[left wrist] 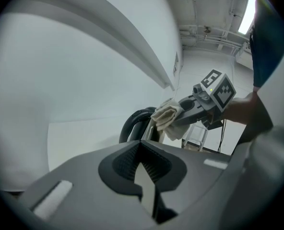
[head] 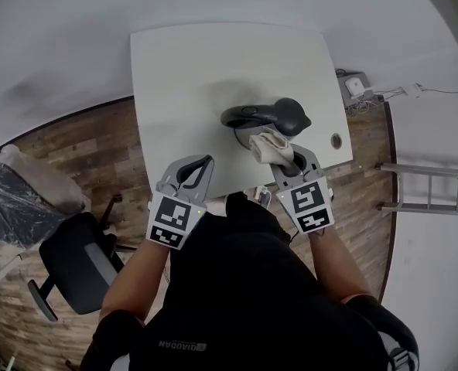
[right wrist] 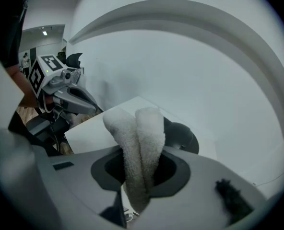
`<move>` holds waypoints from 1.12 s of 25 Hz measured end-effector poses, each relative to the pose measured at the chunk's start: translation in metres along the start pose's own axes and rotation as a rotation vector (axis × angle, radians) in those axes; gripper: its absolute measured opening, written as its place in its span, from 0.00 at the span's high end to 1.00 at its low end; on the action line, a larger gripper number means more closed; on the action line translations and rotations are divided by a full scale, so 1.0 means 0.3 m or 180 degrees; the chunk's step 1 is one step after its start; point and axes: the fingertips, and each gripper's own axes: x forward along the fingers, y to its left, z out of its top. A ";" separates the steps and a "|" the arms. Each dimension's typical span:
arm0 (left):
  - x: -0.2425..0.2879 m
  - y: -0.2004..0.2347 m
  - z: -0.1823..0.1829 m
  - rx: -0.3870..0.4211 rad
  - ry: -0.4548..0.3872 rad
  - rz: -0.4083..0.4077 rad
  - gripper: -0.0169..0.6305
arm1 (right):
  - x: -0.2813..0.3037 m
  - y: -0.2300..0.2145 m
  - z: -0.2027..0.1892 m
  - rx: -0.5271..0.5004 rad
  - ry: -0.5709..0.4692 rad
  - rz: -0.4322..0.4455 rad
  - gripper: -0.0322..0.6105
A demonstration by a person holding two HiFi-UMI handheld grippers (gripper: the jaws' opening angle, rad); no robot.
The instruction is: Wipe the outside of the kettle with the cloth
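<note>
I am clamping the cloth (head: 269, 145) in my right gripper (head: 281, 158), just below the kettle (head: 271, 116) at frame centre. My left gripper (head: 195, 170) is idling, jaws together and empty. Next, I judge, comes rubbing the cloth along the kettle's side.

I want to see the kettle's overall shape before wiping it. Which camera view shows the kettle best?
The head view: nearly the whole kettle shows from above on the table. The left gripper view shows only its handle, partly behind the cloth. The right gripper view shows only a dark part behind the cloth.
</note>
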 end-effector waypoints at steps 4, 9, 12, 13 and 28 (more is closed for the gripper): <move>0.024 -0.027 -0.020 -0.0029 0.0077 -0.0083 0.96 | 0.080 0.051 -0.051 -0.0328 0.0203 0.0027 0.80; 0.037 -0.023 -0.046 -0.0086 0.0168 -0.0077 0.96 | 0.172 0.090 -0.105 -0.0520 0.0348 0.0052 0.80; 0.041 -0.015 -0.052 -0.0134 0.0194 -0.0039 0.96 | 0.232 0.123 -0.136 -0.0593 0.0470 0.0091 0.80; 0.043 -0.015 -0.053 -0.0140 0.0203 -0.0038 0.96 | 0.251 0.134 -0.143 -0.0613 0.0508 0.0099 0.81; 0.028 -0.013 -0.066 -0.0075 0.0376 0.0072 0.96 | 0.407 0.220 -0.273 -0.0776 0.0709 0.0118 0.80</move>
